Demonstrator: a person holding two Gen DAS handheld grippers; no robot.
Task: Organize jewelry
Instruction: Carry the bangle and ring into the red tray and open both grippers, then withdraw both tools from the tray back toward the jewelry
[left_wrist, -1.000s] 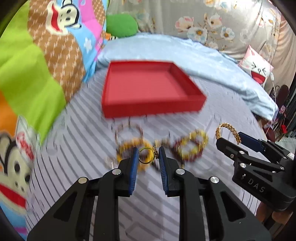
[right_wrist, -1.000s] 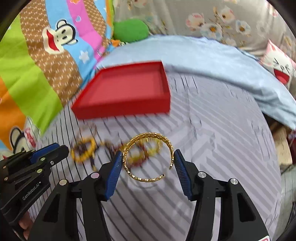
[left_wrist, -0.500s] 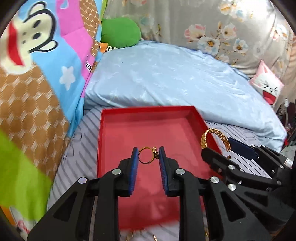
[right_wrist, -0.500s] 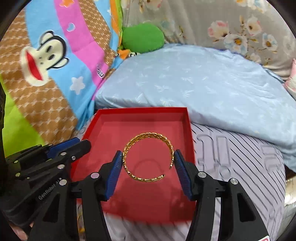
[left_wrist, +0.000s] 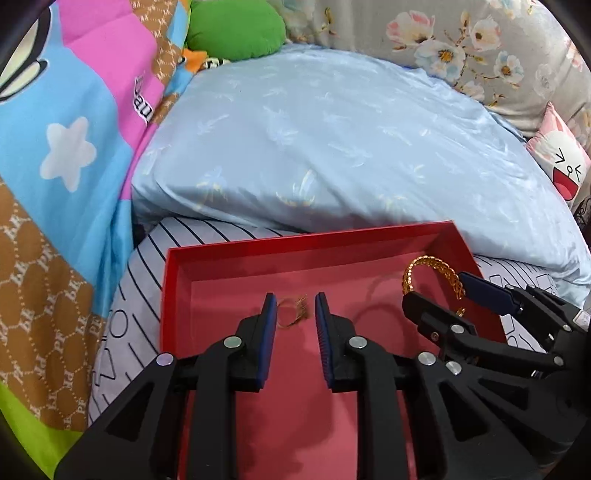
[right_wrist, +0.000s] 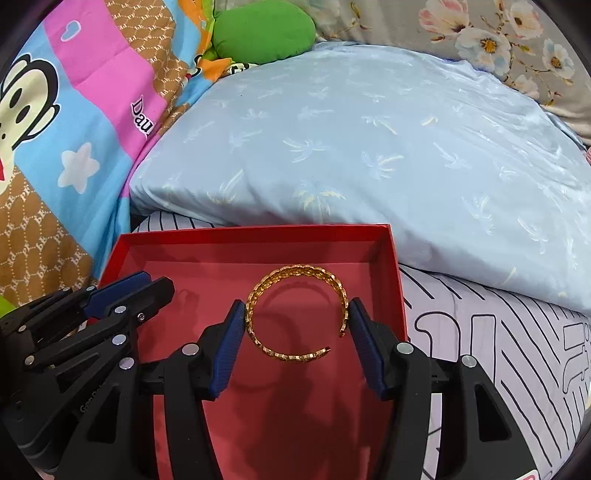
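**Ring and bangle hanging over a red tray**

Two black grippers with blue pads are hovering side by side above a shallow red tray (left_wrist: 236, 254) that is lying on a striped bed (right_wrist: 517, 332), its far edge close against a pale blue pillow (left_wrist: 332, 147). The left gripper (left_wrist: 295, 314) is pinching a small gold ring (left_wrist: 291, 312), blurred in the picture, over the tray's middle; its pads are standing close together with the ring between them. The right gripper (right_wrist: 297, 321) is clamping a wide gold open bangle (right_wrist: 295, 314) across its sides, the bangle's gap facing the near right, over the tray's right half near the far right corner. The tray's red floor below both pieces is lying bare. A cartoon-print blanket (right_wrist: 74, 129) is rising along the bed's left edge, with a green cushion (right_wrist: 262, 29) at the far end.
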